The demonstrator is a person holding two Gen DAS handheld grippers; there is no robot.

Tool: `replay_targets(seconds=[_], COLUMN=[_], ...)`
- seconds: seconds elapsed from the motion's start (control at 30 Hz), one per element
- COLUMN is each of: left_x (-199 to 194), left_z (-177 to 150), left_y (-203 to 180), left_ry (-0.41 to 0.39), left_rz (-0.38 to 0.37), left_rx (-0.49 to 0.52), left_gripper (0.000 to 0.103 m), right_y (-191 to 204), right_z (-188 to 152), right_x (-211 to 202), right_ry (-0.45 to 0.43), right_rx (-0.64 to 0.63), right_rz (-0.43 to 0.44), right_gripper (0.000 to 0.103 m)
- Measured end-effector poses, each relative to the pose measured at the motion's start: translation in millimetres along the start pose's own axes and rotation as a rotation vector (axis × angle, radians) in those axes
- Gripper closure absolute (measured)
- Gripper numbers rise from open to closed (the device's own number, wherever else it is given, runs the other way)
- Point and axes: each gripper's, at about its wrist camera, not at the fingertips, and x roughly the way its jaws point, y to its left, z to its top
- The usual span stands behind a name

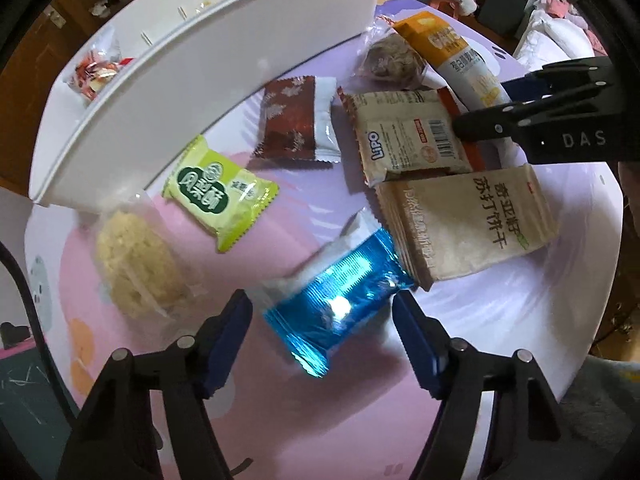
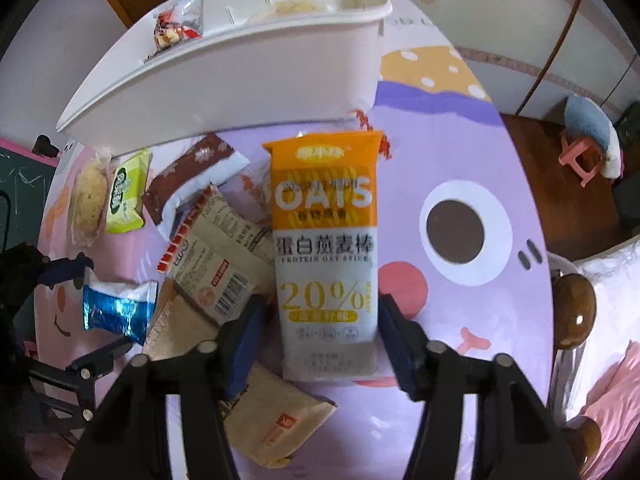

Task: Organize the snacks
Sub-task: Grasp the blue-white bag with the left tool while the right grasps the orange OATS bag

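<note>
L gripper: blue foil pack lies right btwn its jaws on the worktop, long axis slanted across the gap; jaws wide apart, holding nothing, contact w/ foil can't tell. R gripper: oat bar pack sits btwn its jaws, long axis pointing straight away, jaws apart, flanking the near end, not clamped. Each hand is nearest its own pack. Beyond: tan cracker packs, then white bin at far edge, some snacks already inside.
</note>
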Motion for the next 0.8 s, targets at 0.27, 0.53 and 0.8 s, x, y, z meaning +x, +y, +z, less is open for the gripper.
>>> replay_targets(seconds=[0.27, 0.53, 0.8], left_x=[8.4, 4.1, -13.8], left_z=[4.8, -7.1, -30.2], left_y=[1.6, 6.7, 16.4], left_ry=[0.013, -0.025, -0.062], left_rz=[-0.066, -0.095, -0.120], left_rx=[-0.034, -0.148, -0.323], left_gripper=[0.063, 0.092, 0.096], right_y=[2.1, 2.7, 8.6], right_z=[-6.1, -15.5, -22.6], right_x=[-3.0, -8.0, -32.9], right_ry=[-0.014, -0.031, -0.077], right_rx=[-0.018, -0.037, -0.037], right_rz=[0.003, 0.009, 0.054], right_gripper=[0.062, 0.063, 0.063])
